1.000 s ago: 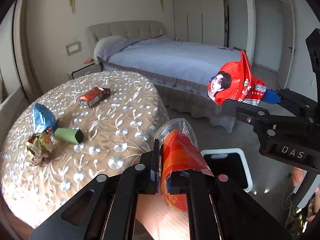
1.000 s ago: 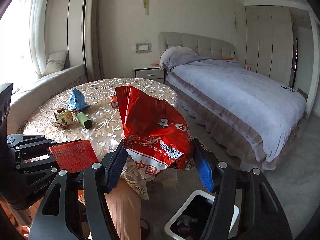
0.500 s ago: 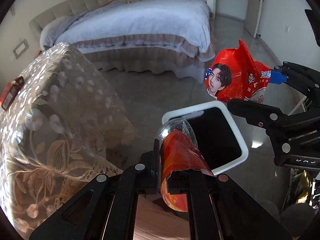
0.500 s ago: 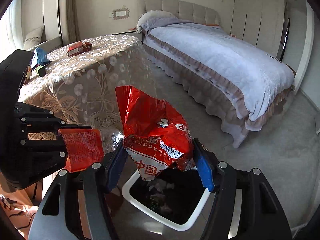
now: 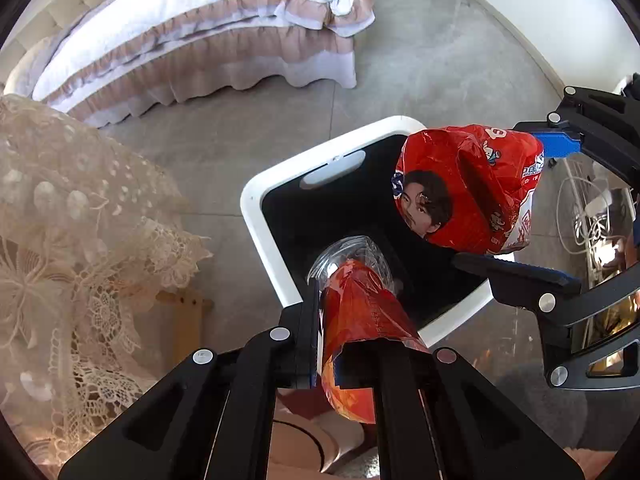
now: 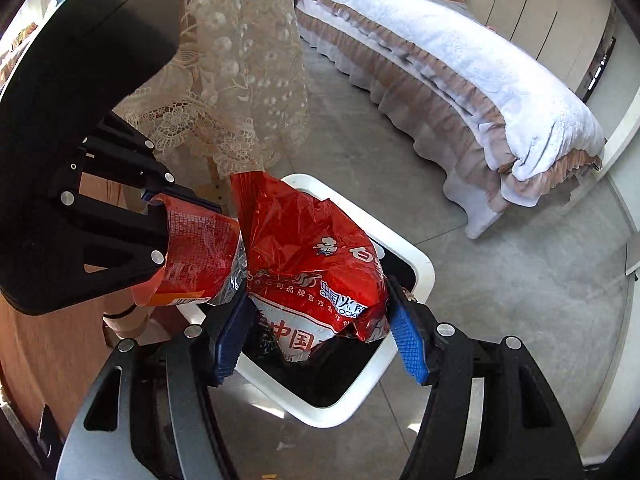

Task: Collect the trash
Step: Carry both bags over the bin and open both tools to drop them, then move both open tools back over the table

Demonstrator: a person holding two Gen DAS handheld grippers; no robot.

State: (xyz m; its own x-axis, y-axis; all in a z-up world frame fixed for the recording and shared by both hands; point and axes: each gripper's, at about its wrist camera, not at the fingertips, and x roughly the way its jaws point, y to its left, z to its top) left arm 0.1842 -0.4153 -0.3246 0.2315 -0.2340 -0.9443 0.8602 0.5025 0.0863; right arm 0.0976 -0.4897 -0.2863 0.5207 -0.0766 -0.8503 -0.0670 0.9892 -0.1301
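Below both our tongs: white-rimmed bin, dark scraps inside. Our left gripper, angled down, pinches a plastic bottle. Our right gripper, likewise angled, clamps a red snack bag.

A home bedroom is shown — a made bed with a frilled valance is seen on a grey floor. A lace-draped table and wardrobe doors are also seen — domestic furnishings.

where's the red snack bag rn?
The red snack bag is clamped in the right gripper, hanging over the open white trash bin on the floor, right beside the orange-labelled wrapper held by the left gripper.
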